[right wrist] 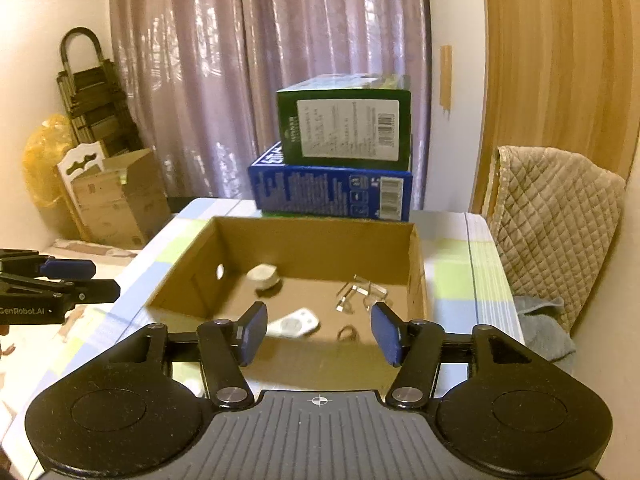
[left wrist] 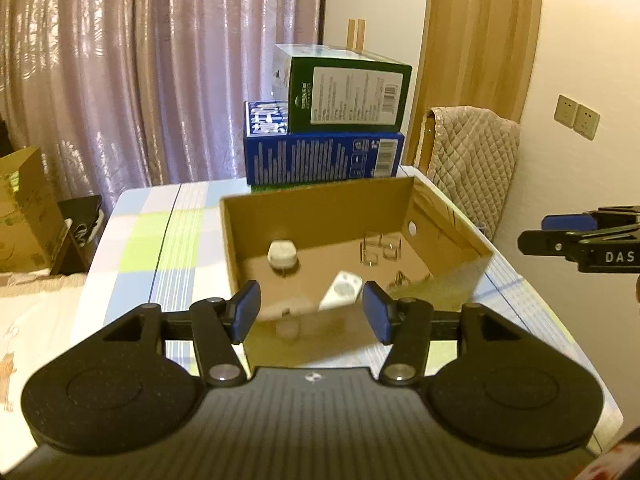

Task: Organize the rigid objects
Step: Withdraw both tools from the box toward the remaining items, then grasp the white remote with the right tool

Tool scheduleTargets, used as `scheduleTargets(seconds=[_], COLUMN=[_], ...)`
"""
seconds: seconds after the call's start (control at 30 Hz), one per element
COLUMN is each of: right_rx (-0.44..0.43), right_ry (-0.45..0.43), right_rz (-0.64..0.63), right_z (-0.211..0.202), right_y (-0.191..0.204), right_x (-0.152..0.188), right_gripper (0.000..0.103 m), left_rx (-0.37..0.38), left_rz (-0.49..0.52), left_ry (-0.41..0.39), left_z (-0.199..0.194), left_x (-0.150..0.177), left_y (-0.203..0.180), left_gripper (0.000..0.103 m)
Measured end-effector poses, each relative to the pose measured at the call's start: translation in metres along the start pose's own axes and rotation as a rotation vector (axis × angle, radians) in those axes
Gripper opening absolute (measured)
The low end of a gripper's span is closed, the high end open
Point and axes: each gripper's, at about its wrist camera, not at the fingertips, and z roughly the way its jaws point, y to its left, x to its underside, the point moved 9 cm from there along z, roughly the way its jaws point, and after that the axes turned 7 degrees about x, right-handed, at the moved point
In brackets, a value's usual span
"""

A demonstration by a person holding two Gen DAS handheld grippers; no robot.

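Pale purple curtains (right wrist: 248, 80) hang behind a counter (left wrist: 160, 240) covered in a checked cloth, and on it sits an open cardboard box (left wrist: 312, 200) with the small things already inside.

Within the box, a flat white remote (right wrist: 294, 322) lies near the front wall, a round white plug-like piece (right wrist: 264, 274) sits toward the back left, clear acrylic blocks (right wrist: 360, 294) cluster toward the back right, and a small ring-shaped item (right wrist: 346, 333) rests just right of the remote (too blurred to name).

All look light and stiff. The remote is smooth and thin, so I would pinch it across its narrow width; the clear blocks look slick and chippable, best taken by their flat faces.

Both tools hover above the box's near rim. The left tool (left wrist: 311, 312) stands released, nothing between its blue pads; the right tool (right wrist: 319, 334) likewise, jaws apart and empty.

Behind the box a green carton (left wrist: 348, 92) is stacked on a blue carton (left wrist: 324, 158), close against the back wall. The box's tall sides would hinder any low sideways reach. A quilted chair back (right wrist: 556, 216) stands right of the box.
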Motion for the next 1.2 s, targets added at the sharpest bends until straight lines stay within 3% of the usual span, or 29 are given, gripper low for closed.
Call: scheduleTargets(seconds=[0.23, 0.4, 0.53, 0.7, 0.97, 1.2], right_rx=[-0.029, -0.027, -0.035, -0.067, -0.075, -0.119], right_ry=[0.016, 0.026, 0.026, 0.029, 0.072, 0.095], right_rz=[0.038, 0.058, 0.098, 0.141, 0.052, -0.131], right_z=[-0.034, -0.046, -0.048, -0.04, -0.012, 0.017], right_y=[0.007, 0.011, 0.012, 0.016, 0.024, 0.038], right_x=[0.059, 0.096, 0.119, 0.143, 0.177, 0.18], right_gripper=[0.067, 0.072, 0.077, 0.083, 0.085, 0.085], left_rx=[-0.021, -0.026, -0.007, -0.04, 0.007, 0.031], left_rz=[-0.02, -0.034, -0.039, 0.018, 0.11, 0.153], left_ry=[0.002, -0.013, -0.011, -0.006, 0.043, 0.093], left_z=[-0.039, -0.055, -0.053, -0.04, -0.009, 0.024], left_x=[0.054, 0.083, 0.105, 0.129, 0.156, 0.168], left_y=[-0.008, -0.01, -0.009, -0.005, -0.005, 0.005], left_gripper=[0.055, 0.068, 0.073, 0.084, 0.089, 0.089])
